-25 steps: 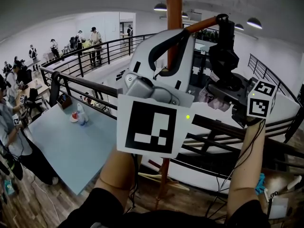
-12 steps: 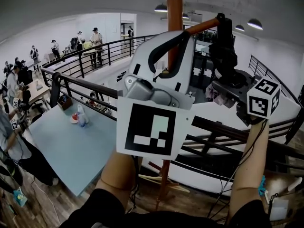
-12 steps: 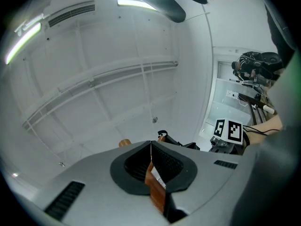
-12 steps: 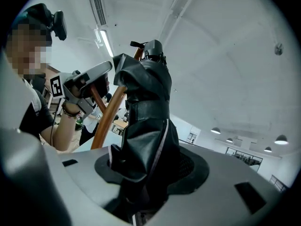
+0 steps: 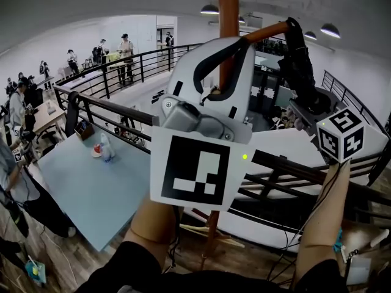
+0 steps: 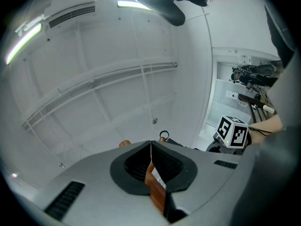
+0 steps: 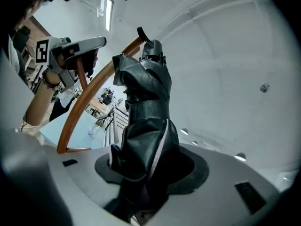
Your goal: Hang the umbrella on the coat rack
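1. Left tool (image 5: 235, 49) is clamped shut on the brown wood of the coat rack (image 5: 228, 17) and points upward. That hold looks meant to steady the rack so it cannot sway or tip as weight goes on.
2. Right tool (image 7: 150, 173) grips the folded black umbrella (image 7: 146, 121) around its bundled fabric. Its jaws stand partly apart only because the bundle fills them.
3. The umbrella is held up in the air, its top end right against the tip of the rack's curved arm (image 5: 264, 32), high over the blue table (image 5: 91, 188).
4. Gripping low on the bundle leaves the top free to reach that arm.
5. Whether a loop or strap already sits over the arm's tip I cannot tell, because the umbrella's top hides it.
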`<state>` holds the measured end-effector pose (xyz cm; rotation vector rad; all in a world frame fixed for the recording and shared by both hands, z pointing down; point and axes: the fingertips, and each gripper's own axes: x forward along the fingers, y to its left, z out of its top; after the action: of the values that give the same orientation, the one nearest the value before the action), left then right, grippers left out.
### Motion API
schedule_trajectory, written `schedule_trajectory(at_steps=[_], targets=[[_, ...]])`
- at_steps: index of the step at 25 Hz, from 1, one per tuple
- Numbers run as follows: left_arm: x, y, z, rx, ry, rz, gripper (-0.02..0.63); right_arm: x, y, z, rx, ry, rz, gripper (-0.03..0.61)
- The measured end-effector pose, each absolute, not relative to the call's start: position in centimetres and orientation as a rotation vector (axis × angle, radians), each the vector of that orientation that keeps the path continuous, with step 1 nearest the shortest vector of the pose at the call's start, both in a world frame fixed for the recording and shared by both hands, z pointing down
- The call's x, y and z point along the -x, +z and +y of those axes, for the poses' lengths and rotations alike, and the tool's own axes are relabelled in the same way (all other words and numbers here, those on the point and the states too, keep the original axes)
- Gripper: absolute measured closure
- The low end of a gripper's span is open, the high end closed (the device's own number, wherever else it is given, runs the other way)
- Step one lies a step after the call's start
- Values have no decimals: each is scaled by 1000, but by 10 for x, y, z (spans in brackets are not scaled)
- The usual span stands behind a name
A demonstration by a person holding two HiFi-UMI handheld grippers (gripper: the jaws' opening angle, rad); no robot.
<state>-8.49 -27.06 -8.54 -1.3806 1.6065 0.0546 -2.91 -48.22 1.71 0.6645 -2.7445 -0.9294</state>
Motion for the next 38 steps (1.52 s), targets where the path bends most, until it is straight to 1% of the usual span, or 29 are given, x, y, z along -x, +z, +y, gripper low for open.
schedule_trajectory(at_steps=[6, 20, 38], targets=[[87, -87, -271, 1382, 66, 1603, 600, 22, 5, -493, -829, -954, -2676, 359], [89, -85, -264, 1381, 66, 1605, 600, 20, -6, -485, -944, -1048, -2597, 359], [100, -81, -260, 1370, 62, 1638, 600, 36, 19, -478, -880, -1034, -2597, 358]])
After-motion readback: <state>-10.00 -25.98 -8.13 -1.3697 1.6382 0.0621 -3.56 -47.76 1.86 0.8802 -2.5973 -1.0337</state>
